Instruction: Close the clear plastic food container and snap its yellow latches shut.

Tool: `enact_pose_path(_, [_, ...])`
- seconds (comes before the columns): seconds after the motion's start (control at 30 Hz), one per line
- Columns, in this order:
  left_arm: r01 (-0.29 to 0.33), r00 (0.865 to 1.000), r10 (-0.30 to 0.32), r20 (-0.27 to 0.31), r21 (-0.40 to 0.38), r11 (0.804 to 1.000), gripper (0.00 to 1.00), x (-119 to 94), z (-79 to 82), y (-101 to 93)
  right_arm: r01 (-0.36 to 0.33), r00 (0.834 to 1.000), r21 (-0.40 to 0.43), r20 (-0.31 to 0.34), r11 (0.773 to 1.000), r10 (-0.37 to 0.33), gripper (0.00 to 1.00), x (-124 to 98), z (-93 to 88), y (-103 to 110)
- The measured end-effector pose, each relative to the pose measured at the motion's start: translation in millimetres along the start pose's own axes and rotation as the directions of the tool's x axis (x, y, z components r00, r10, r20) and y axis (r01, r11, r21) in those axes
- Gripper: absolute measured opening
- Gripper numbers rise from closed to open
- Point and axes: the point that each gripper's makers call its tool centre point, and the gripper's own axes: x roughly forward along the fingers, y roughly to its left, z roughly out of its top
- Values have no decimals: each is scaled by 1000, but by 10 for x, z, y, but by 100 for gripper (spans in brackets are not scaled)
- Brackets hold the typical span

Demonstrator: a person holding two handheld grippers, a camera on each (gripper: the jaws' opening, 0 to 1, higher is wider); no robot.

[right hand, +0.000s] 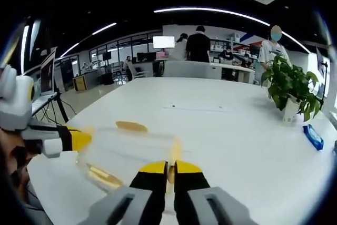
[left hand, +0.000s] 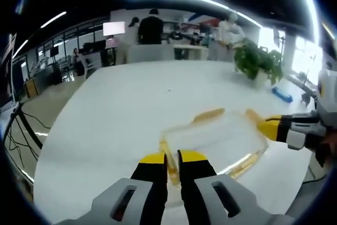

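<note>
Pinching the short ends of the clear rectangular plastic food container (left hand: 213,140) with yellow latches is what both my tools are doing: my left gripper (left hand: 174,157) has its yellow-tipped jaws pressed nearly together on a yellow latch (left hand: 169,160) at the near end in the left gripper view, and my right gripper (right hand: 169,168) is clamped likewise on the opposite end's yellow latch (right hand: 172,163). The container lies flat on the white round table (right hand: 221,130), with its lid apparently seated. A third latch (right hand: 131,126) on the far long side stands out flat, looking unsnapped.

Its long axis runs from one gripper to the other, so each short end points at a tool; the long sides face the potted green plant (right hand: 289,90) and me.

My worry is the squeeze. If I press unevenly, the light box could skid or tip on the smooth tabletop, or the lid could pop up at one end. A jaw sliding off a slick latch would leave it half caught. Beyond the plant lies a small blue object (right hand: 313,136), well apart from the container.
</note>
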Motion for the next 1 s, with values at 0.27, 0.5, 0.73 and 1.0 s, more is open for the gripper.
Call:
enact_pose_path(0.27, [27,1000,-27,-5,7,1000,4,30,-1,-121,25,1000,8,-8,1000,-25,0,-29,-44,-120])
enact_pose_path(0.5, [43,999,-43,-8,14,999,4,60,2,-191,42,999,12,-22,999,-42,0,-40,-101,-179])
enact_pose_path(0.73, [42,999,-42,-11,2,999,4,64,-15,-186,43,999,6,-24,999,-43,0,-21,-95,-186])
enact_pose_path(1.0, [43,999,-43,-19,-6,999,4,83,-43,-186,44,999,14,-30,999,-44,0,-8,-120,-194])
